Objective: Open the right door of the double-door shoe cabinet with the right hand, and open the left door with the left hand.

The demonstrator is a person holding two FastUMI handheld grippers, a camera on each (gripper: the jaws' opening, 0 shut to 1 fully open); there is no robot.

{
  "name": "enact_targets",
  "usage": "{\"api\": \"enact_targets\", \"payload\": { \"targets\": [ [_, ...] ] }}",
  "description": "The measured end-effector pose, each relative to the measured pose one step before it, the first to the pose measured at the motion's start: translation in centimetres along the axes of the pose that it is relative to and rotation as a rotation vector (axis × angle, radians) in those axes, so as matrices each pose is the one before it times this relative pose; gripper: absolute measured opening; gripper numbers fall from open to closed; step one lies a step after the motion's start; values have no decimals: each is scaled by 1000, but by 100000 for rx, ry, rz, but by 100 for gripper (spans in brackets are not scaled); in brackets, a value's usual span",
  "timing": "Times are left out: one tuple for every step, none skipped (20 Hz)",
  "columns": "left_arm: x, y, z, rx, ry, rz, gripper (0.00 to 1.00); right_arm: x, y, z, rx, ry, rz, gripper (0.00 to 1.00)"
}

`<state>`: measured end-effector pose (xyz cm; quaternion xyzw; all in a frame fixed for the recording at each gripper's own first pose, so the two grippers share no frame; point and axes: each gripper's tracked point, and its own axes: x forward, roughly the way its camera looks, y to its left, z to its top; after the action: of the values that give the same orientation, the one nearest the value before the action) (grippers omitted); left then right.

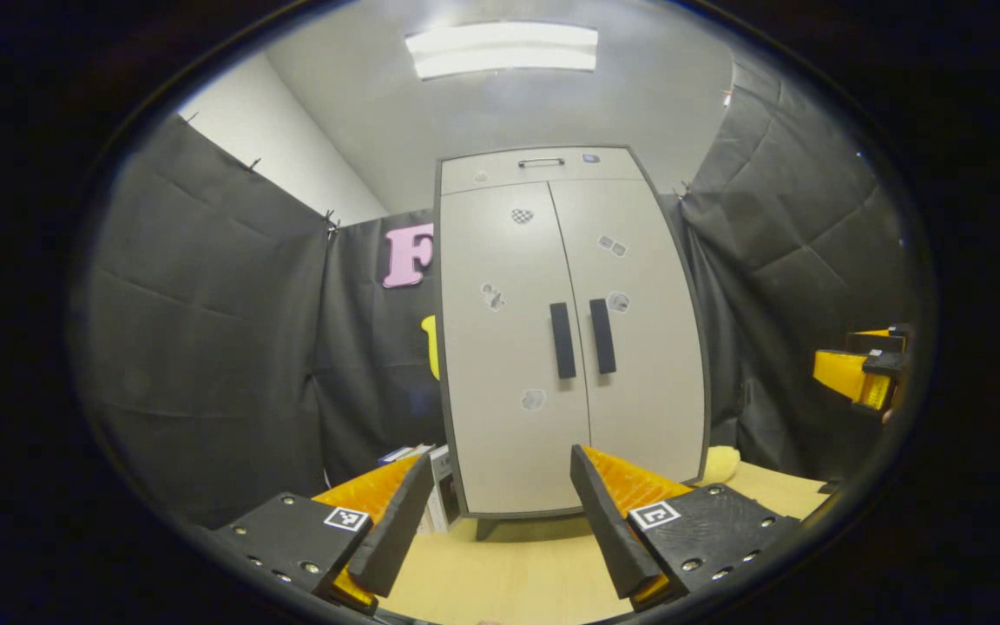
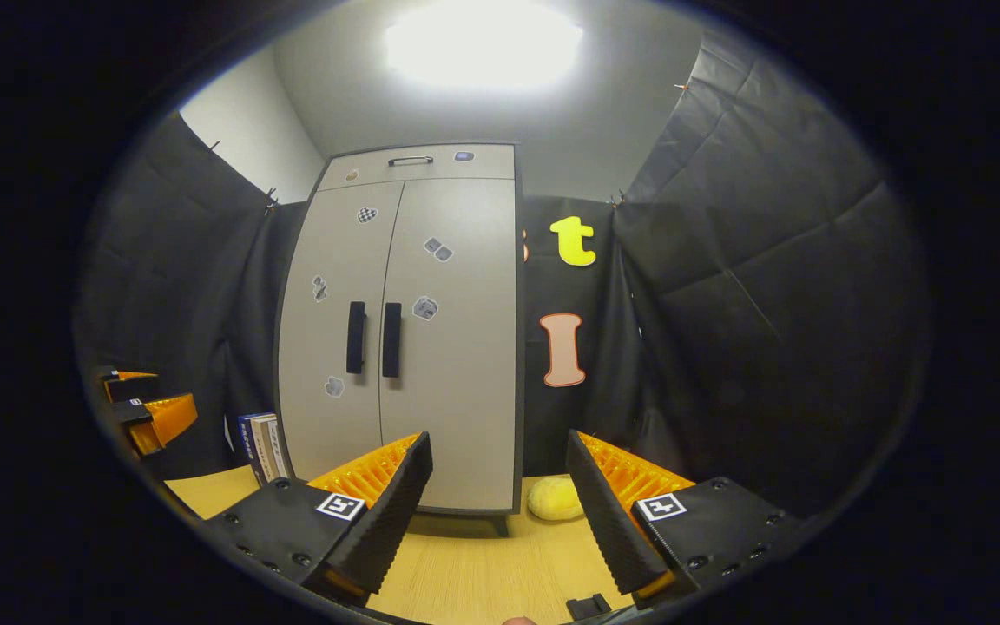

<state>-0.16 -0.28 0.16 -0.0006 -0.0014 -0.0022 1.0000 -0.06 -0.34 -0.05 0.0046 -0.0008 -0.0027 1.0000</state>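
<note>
While shut, shoe cabinet (image 1: 569, 338) seemingly beyond left gripper (image 1: 500, 521).

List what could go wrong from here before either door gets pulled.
1. The right door handle and left door handle stand close together, so the right gripper might catch the wrong one.
2. Both open grippers aiming at that narrow middle may bump; the left gripper is also open.
3. The yellow soft object by the cabinet foot might snag the swinging right door.
</note>
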Motion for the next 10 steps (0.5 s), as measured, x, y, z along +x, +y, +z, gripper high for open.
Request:
{"api": "enact_targets", "payload": {
  "targets": [
    [26,-181,-32,-53,8,-112,93,19,-213,-87,88,160,-280,98],
    [47,-146,79,-43,-78,-125,93,63,-34,-160,349,266,27,98],
    [127,-135,-65,14,36,60,93,14,-125,-82,392,292,154,98],
    [37,-169,99,11,-64,235,93,112,-176,-26,179,142,212,98],
    [-103,-133,-11,-41,-10,286,93,151,-193,-9,-35,211,135,98],
    [105,-196,101,-41,-23,319,93,148,-227,0,-124,-218,283,98],
    [-2,-321,79,21,-36,226,93,165,-215,168,-136,-407,358,98],
    [51,-308,186,271,-27,280,93,105,-244,62,19,-582,445,98],
    [-10,-321,81,407,-157,426,93,221,-274,139,136,-403,560,98],
    [87,-385,191,328,-170,529,93,247,-185,-51,291,-67,797,98]
  ]
}}
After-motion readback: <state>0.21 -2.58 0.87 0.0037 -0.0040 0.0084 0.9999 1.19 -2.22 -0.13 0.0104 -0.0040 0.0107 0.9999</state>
